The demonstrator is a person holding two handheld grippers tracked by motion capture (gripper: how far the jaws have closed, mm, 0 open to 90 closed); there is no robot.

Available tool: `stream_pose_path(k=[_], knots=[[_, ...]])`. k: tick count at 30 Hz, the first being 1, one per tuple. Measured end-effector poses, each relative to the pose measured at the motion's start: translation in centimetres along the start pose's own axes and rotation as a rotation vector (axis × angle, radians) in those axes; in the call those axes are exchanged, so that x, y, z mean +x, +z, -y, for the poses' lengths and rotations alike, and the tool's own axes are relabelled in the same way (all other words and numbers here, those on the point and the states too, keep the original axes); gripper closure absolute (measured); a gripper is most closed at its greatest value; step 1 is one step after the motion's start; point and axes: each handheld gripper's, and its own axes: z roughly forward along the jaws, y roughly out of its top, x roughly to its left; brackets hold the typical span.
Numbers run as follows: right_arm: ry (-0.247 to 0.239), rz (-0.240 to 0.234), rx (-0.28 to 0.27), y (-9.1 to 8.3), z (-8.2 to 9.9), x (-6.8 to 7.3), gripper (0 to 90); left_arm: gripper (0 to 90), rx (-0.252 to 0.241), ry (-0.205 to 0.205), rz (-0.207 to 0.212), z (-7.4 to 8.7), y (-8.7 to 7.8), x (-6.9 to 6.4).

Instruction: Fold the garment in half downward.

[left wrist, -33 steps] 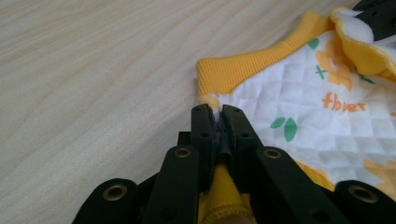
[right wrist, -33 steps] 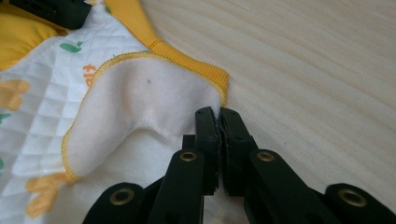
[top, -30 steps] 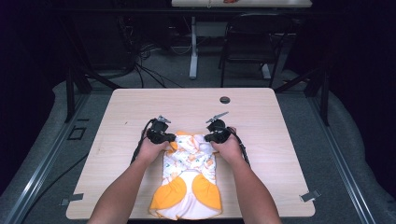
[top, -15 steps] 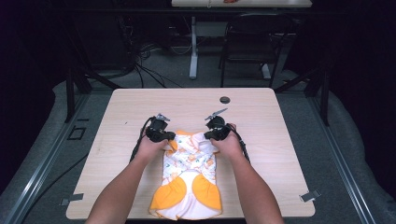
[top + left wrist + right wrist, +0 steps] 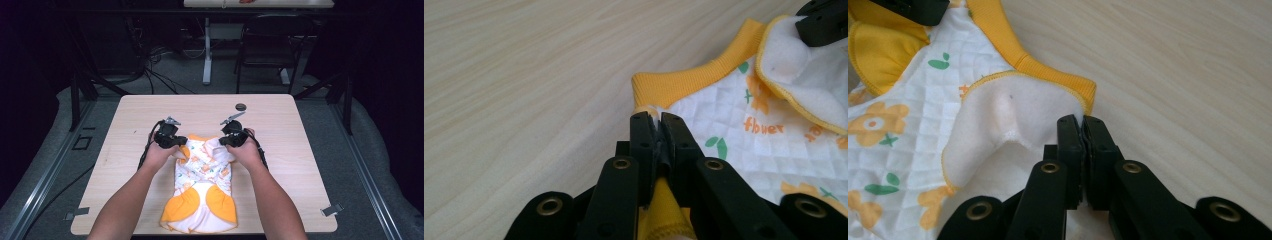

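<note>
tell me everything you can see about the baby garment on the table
The baby garment is quilted white fabric printed with orange flowers and green leaves, with orange ribbed trim and a fleecy white lining. It lies on the wooden table, its orange sleeves nearest the person. The left claw and right claw each pinch a far corner.

Right gripper (image 5: pixel 1081 122) rises from bottom centre, black fingers (image 5: pixel 1069 145) pressed together on the white fleecy edge of a quilted garment (image 5: pixel 913 130) with orange flowers and a yellow ribbed band. Pale wood tabletop (image 5: pixel 1188 65) fills the right side. Dark part at upper left, possibly the other gripper (image 5: pixel 915 9).
</note>
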Motion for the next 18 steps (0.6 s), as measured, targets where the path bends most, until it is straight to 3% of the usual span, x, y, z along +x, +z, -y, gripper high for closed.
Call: stream_pose_path(k=[18], knots=[[-0.083, 0.063, -0.095, -3.9, -3.4, 0.7, 87.3, 84.6, -0.095, 0.046, -0.036, -3.3, -3.9, 0.3]])
